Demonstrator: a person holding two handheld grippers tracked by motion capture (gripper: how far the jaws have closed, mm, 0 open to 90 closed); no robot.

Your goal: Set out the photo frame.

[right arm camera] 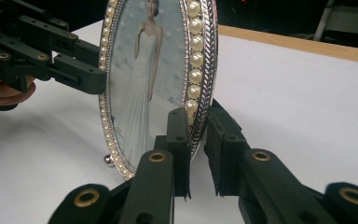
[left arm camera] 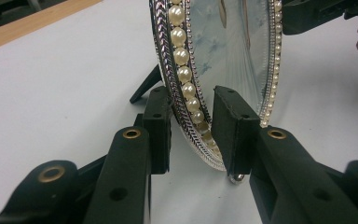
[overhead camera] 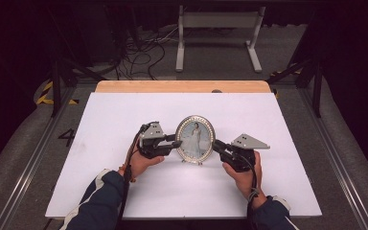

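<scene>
Both tongs are on the oval photo frame (overhead camera: 195, 139), one per side. Left gripper (overhead camera: 176, 144) comes in from the left and has its jaws narrowed around the frame's left rim. In the left gripper view (left arm camera: 192, 130) you can see one jaw in front of the pearl border and one behind it, but there's a bit of daylight on the front side, so it's more straddling the edge than squeezing it hard, and I honestly can't tell if it's a firm clamp. Right gripper (overhead camera: 216, 145) does the same from the right; in the right gripper view (right arm camera: 196, 140) the jaws sit close on either side of the rim, front pad right up against the pearls, the back one just behind the silver rope edge.

Frame itself stands upright, roughly mid-table, a touch toward the near side of the white table top (overhead camera: 124, 110), face toward the person. It's got a pearl ring inside a silver braided border and a picture of someone in a long white dress. A dark back stand (left arm camera: 145, 86) pokes out behind it, and a little ball foot (left arm camera: 236, 178) at the bottom touches the table.

Person's hands hold each gripper from the near side, dark sleeves (overhead camera: 96, 203) at the bottom edge.
</scene>
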